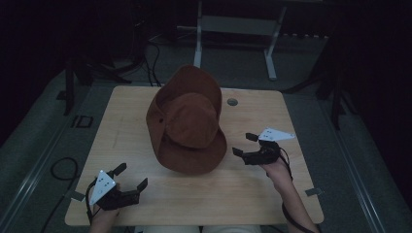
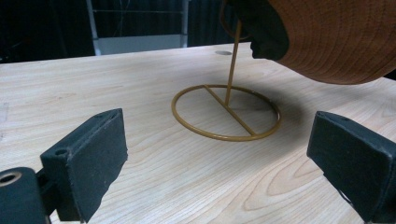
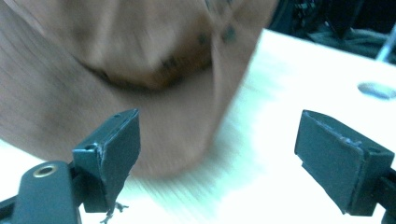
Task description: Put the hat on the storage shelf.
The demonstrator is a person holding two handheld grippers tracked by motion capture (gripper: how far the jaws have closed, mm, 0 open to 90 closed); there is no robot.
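Note:
A brown wide-brimmed hat (image 1: 189, 121) sits on a thin gold wire stand in the middle of the wooden table (image 1: 136, 199). In the left gripper view the stand's ring base (image 2: 226, 113) lies on the wood, its rod rising under the hat's brim (image 2: 336, 42). My left gripper (image 1: 131, 177) is open near the front left edge, apart from the hat. My right gripper (image 1: 245, 144) is open just right of the brim, nothing between its jaws. The right gripper view is blurred, with the hat (image 3: 116, 70) close ahead.
A round cable hole (image 1: 232, 102) is in the table's far right part. A white desk frame (image 1: 233, 29) stands on the floor beyond. Cables (image 1: 63, 167) lie on the floor at left.

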